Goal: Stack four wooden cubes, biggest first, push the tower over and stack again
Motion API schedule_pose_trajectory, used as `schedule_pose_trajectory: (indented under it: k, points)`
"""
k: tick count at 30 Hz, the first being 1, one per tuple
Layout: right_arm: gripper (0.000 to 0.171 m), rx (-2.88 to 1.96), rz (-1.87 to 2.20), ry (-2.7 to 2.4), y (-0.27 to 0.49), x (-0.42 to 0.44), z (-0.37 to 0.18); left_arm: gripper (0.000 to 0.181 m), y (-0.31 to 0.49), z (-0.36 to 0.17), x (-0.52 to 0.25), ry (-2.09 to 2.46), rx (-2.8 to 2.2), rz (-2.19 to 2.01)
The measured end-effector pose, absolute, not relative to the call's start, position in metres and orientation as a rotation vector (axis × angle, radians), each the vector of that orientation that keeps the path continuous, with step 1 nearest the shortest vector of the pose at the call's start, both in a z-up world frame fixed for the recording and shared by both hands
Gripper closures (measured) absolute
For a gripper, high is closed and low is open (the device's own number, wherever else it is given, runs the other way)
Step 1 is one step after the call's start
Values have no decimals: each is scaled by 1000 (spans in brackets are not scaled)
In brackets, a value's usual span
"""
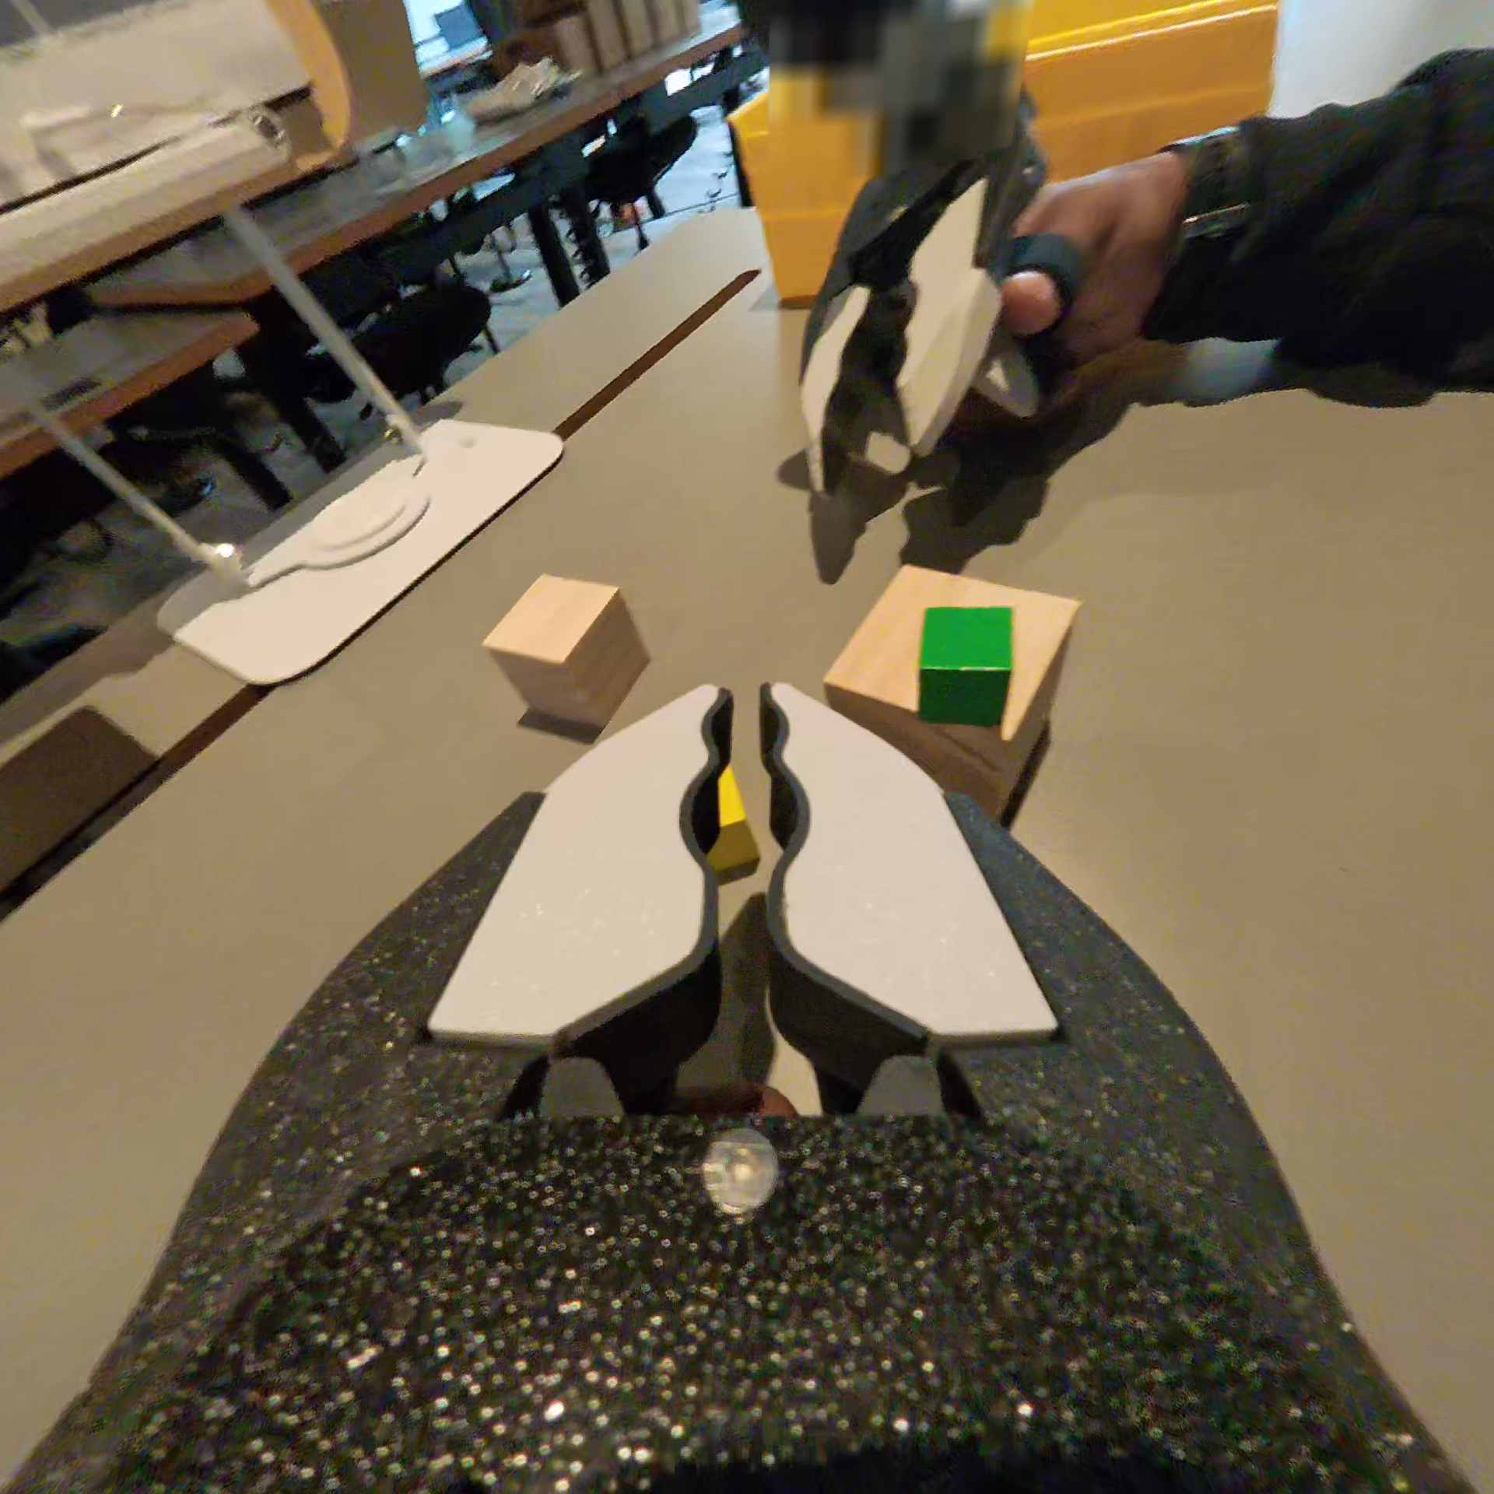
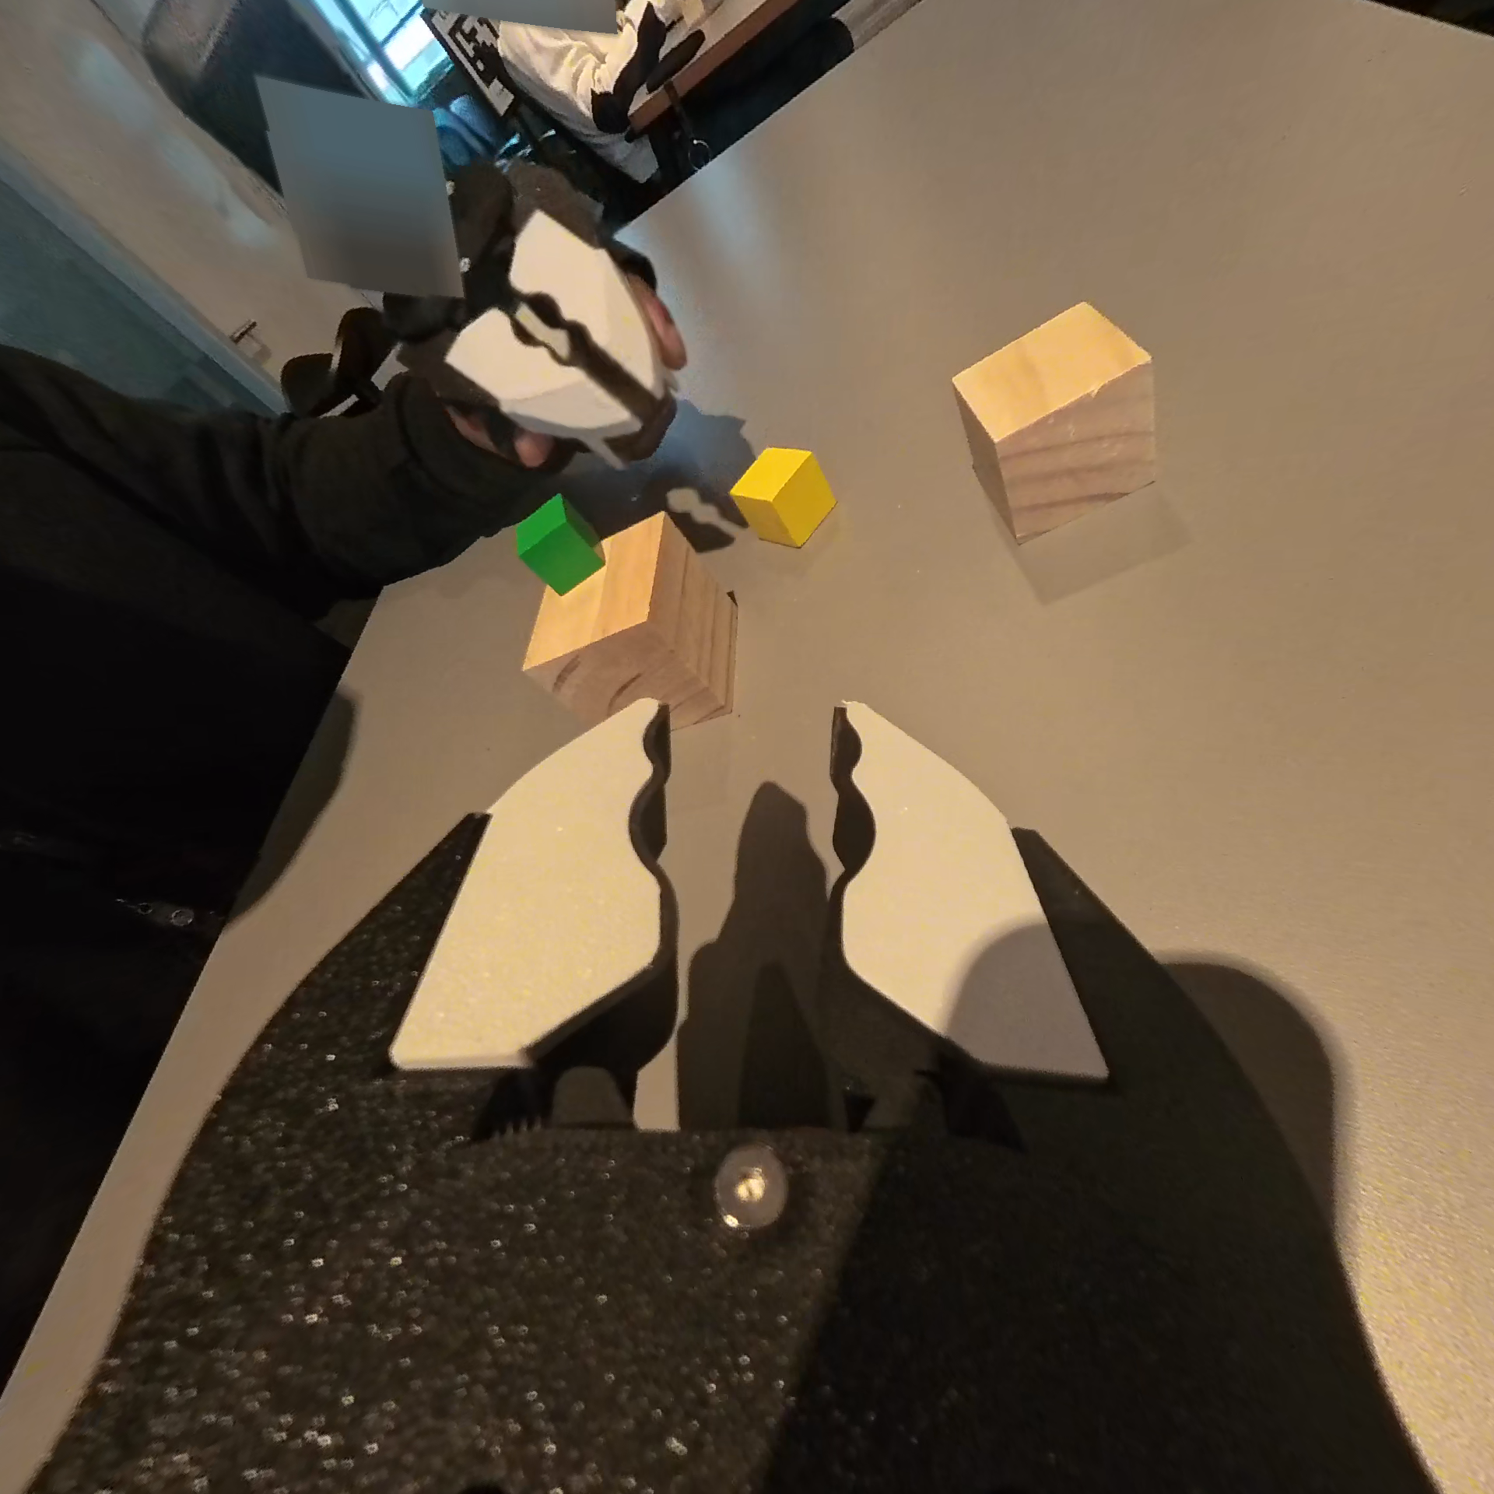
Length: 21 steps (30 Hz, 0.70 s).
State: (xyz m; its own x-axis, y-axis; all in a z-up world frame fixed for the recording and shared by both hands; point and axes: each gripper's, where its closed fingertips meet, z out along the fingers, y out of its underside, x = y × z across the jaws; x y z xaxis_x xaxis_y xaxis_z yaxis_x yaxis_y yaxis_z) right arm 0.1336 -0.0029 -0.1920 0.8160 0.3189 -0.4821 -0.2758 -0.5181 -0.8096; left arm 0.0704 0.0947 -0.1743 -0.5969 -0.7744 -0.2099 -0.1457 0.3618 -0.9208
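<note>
A large wooden cube (image 1: 881,647) (image 2: 639,639) stands on the grey table (image 1: 1213,728). A small green cube (image 1: 966,663) (image 2: 560,543) sits on top of it, near one edge. A medium wooden cube (image 1: 570,647) (image 2: 1059,420) stands apart on the table. A small yellow cube (image 1: 732,825) (image 2: 782,495) lies on the table between them. My left gripper (image 1: 745,703) (image 2: 639,436) is shut and empty, hovering above the yellow cube, which shows through the gap between its fingers. My right gripper (image 2: 752,711) (image 1: 869,473) is open and empty, above the table just short of the large cube.
A white flat stand base (image 1: 364,550) with thin rods lies at the table's left side. A yellow bin (image 1: 808,202) stands at the far end. The table edge runs close to the large cube in the right wrist view, next to a person's dark sleeve (image 2: 242,485). The grippers' ends are close to 12 cm from one another.
</note>
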Motion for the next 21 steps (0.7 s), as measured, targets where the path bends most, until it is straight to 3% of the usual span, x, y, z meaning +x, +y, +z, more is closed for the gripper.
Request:
schedule_pose_trajectory:
  k: [7,21]
  points:
    - [133,-1984,737,-34,-3,133,-192,156,70,-165,55,2006,-642,-1429]
    - [128,-2051,550,-68,17,139,-200,146,61,-164,46,2059,-620,-1497]
